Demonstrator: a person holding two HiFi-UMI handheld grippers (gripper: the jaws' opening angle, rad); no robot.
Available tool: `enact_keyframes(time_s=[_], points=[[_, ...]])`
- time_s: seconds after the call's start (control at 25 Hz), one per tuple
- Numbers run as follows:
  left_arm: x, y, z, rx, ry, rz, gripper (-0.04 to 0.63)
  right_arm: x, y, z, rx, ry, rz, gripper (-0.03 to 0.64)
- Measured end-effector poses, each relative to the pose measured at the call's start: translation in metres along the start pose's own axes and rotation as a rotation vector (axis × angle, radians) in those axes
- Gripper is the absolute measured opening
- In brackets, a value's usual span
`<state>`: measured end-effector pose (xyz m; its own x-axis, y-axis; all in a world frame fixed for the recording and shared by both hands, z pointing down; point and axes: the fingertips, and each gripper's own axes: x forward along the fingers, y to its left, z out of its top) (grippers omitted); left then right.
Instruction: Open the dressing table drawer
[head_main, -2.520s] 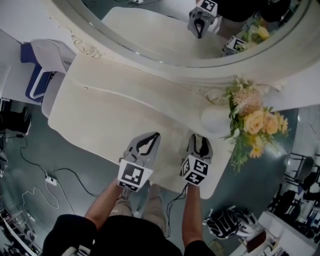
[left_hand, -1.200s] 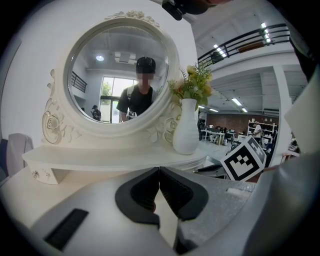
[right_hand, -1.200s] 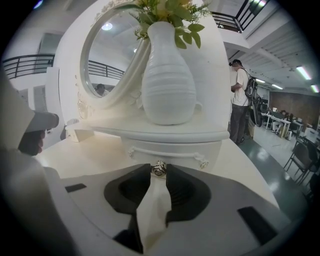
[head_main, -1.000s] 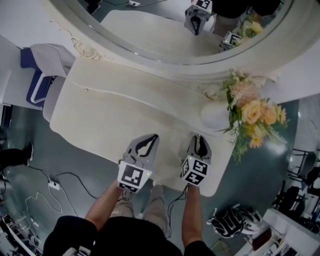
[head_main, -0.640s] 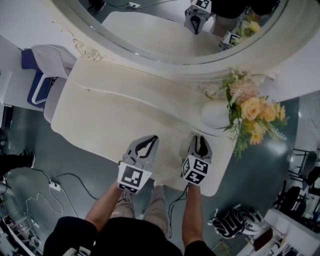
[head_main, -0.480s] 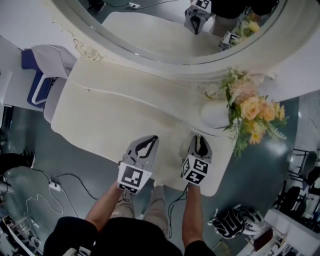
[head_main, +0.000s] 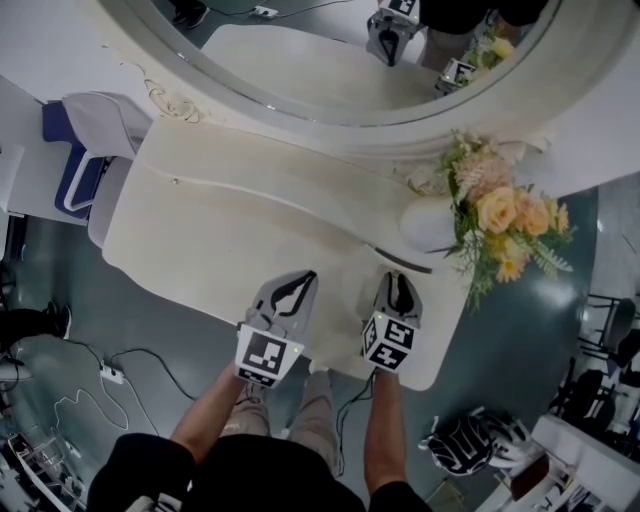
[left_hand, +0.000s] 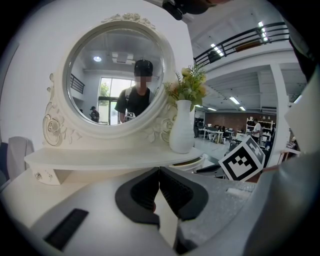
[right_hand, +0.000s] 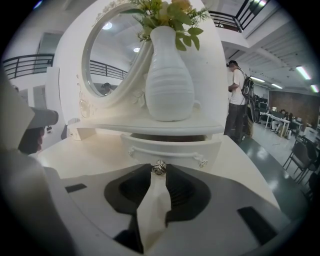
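Note:
The cream dressing table (head_main: 220, 230) has a small drawer (right_hand: 172, 150) under the shelf that carries the white vase (right_hand: 169, 87). A dark gap shows above the drawer front, so it stands slightly out. My right gripper (right_hand: 159, 170) is shut on the drawer's small metal knob (right_hand: 159, 167), which sits between the fingertips. In the head view the right gripper (head_main: 398, 280) points at the shelf below the vase (head_main: 428, 225). My left gripper (head_main: 310, 272) hovers beside it over the tabletop. Its jaws meet with nothing between them in the left gripper view (left_hand: 159, 172).
An oval mirror (head_main: 330, 50) rises behind the shelf. Flowers (head_main: 500, 215) spread from the vase past the table's right end. A padded chair (head_main: 85, 130) stands to the left, cables (head_main: 110, 370) lie on the floor, and a person (right_hand: 235, 100) stands beyond the table's right side.

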<state>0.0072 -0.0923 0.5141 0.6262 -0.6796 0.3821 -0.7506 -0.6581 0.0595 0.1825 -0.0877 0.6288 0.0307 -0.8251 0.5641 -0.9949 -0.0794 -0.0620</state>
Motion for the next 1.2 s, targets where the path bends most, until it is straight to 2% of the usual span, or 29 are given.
enact_keyframes(time_s=[1.2], points=[[-0.018, -0.009, -0.005, 0.012, 0.000, 0.000, 0.005, -0.033, 0.016, -0.021, 0.003, 0.009, 0.027, 0.084]])
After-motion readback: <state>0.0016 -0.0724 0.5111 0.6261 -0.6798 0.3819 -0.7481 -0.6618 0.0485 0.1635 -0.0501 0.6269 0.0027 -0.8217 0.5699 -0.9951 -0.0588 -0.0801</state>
